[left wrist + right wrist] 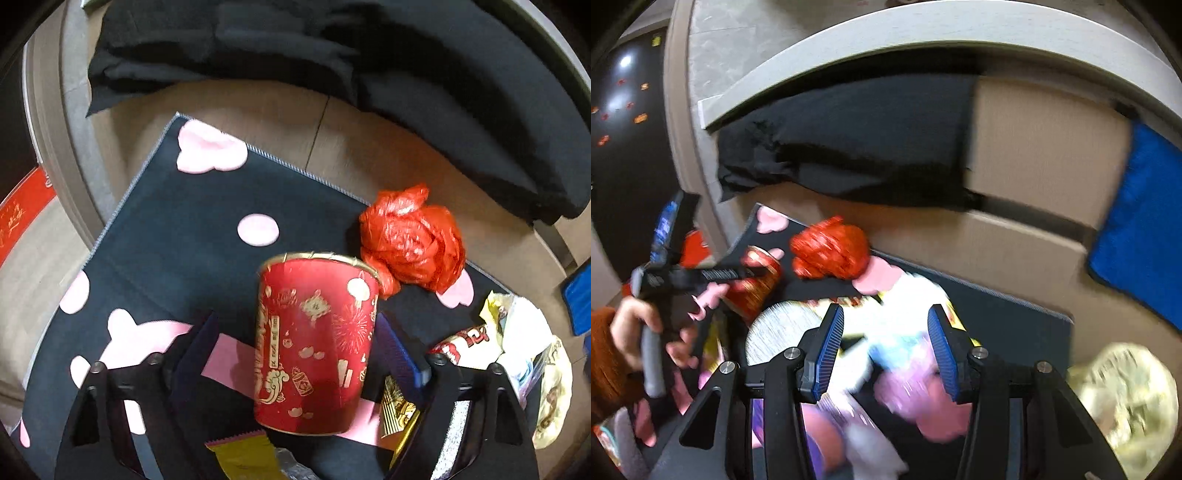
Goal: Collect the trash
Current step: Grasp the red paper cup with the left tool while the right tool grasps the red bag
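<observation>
Left gripper point(295, 354) straddling red gold-printed paper cup point(316, 343) upright on dark pink-patterned mat point(177, 236), jaws apart, pads not visibly pressing; risking tipping it. Right gripper point(886, 343) gaping, hovering, empty.

This looks like a lived-in room at home. A pale wooden table point(369, 147) carries a dark desk mat point(177, 229) printed with pink blossom shapes, and snack litter lies on it: a red festive paper cup point(317, 343), a crumpled red plastic bag point(410, 240), and food wrappers point(517, 347). Black clothing point(849, 147) is heaped at the back of the table against a grey curved frame point(812, 62), and a blue cloth point(1141, 229) lies to the right. Nothing suggests a shop or lab
</observation>
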